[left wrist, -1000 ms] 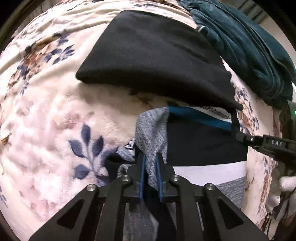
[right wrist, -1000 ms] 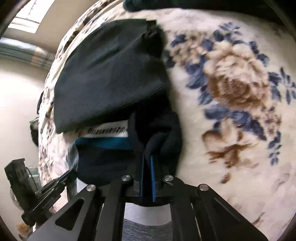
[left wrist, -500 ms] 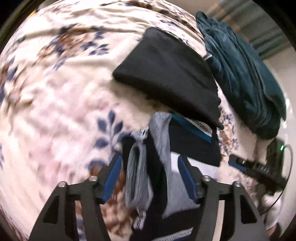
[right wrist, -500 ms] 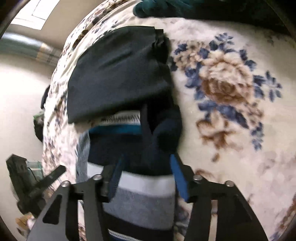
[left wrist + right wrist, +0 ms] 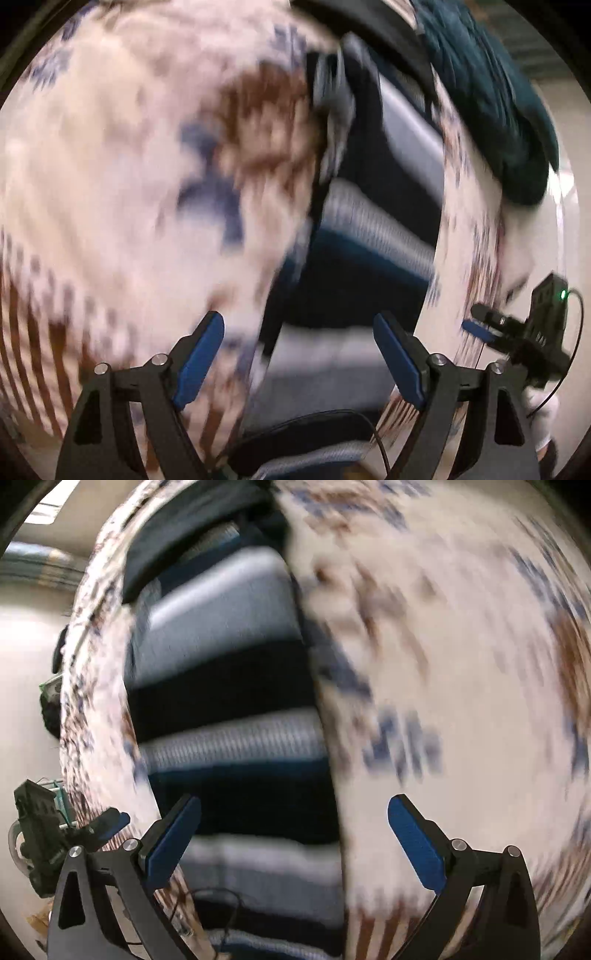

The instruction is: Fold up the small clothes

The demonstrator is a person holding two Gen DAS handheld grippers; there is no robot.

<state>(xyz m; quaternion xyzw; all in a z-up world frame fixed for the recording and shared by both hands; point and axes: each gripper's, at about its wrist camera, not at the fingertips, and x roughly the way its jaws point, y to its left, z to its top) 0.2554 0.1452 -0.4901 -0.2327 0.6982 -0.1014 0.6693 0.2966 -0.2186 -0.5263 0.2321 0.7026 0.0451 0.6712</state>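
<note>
Both grippers, left (image 5: 299, 362) and right (image 5: 293, 842), have just been opened wide and nothing is held. The striped garment (image 5: 225, 686) lies on the floral blanket (image 5: 461, 664). Its lower hem is best pinched evenly next.

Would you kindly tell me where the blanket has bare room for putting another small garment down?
Bare floral blanket lies on the right of the striped garment in the right wrist view, and on its other side in the left wrist view. It is crowded beyond the stripes, by the black cloth and teal bundle.
</note>
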